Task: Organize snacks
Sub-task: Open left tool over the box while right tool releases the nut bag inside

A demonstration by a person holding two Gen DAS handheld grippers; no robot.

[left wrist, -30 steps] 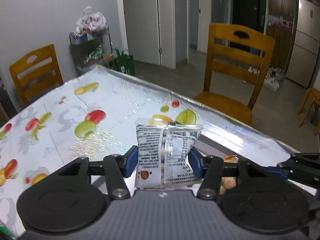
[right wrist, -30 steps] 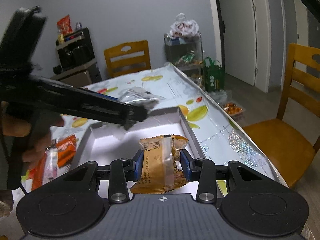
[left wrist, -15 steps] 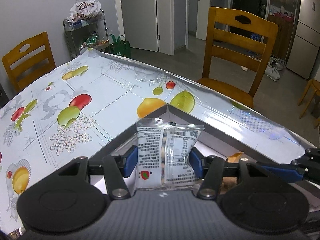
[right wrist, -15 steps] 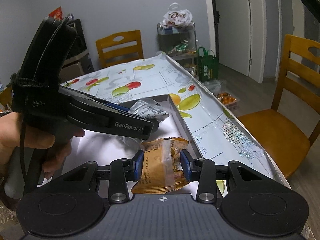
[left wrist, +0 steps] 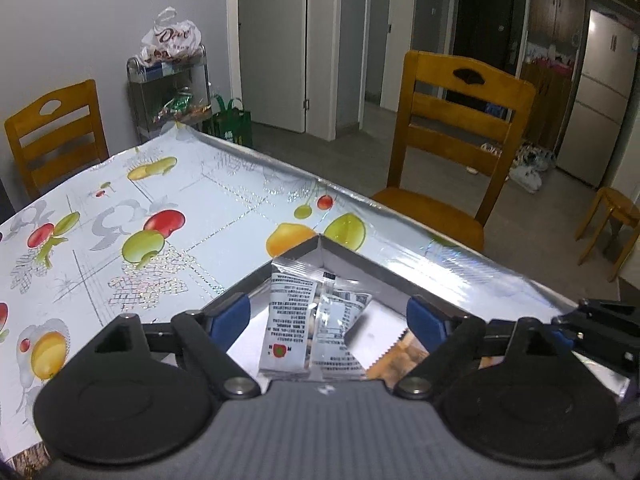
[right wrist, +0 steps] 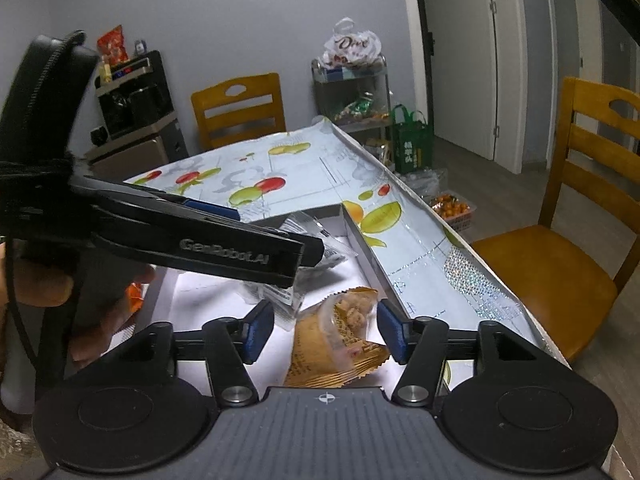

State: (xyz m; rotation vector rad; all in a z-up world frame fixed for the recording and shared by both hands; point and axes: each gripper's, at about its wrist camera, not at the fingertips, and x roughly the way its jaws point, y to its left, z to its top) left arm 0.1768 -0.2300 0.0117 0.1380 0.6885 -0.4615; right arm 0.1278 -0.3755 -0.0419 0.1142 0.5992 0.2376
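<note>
Hanging over the corner of a shallow white box [left wrist: 352, 258], the left gripper [left wrist: 328, 316] has its 2 blue-padded fingers [left wrist: 230, 314] spread wide, touching nothing. Between them, apart from both pads, a clear-and-white snack packet [left wrist: 296, 320] with printed text lies in the box, its top edge up against the corner wall; its lower edge is cut off by the gripper body. Just right of it, an orange wrapper [left wrist: 394, 354] shows only as a serrated sliver behind the right finger. The tip of the right gripper [left wrist: 600, 328] enters at the far right edge of this view, mostly hidden.

From the right wrist, the right gripper [right wrist: 326, 330] is also spread open, its pads [right wrist: 390, 330] clear of the orange packet [right wrist: 338, 338] lying tilted on the box floor [right wrist: 208, 280] between them. The packet's clear window shows a lumpy brown snack; its print is too small to read. The left gripper [right wrist: 188, 236] crosses the view as a dark bar, covering most of the white packet [right wrist: 308, 232], of which only crinkled ends show. A hand [right wrist: 44, 284] holds its handle at the left edge, partly cut off. Something orange [right wrist: 134, 296] peeks out beside the box, too hidden to identify.

The box sits on a table [left wrist: 120, 216] covered in a fruit-print cloth, near the edge beside a wooden chair [left wrist: 460, 128].
</note>
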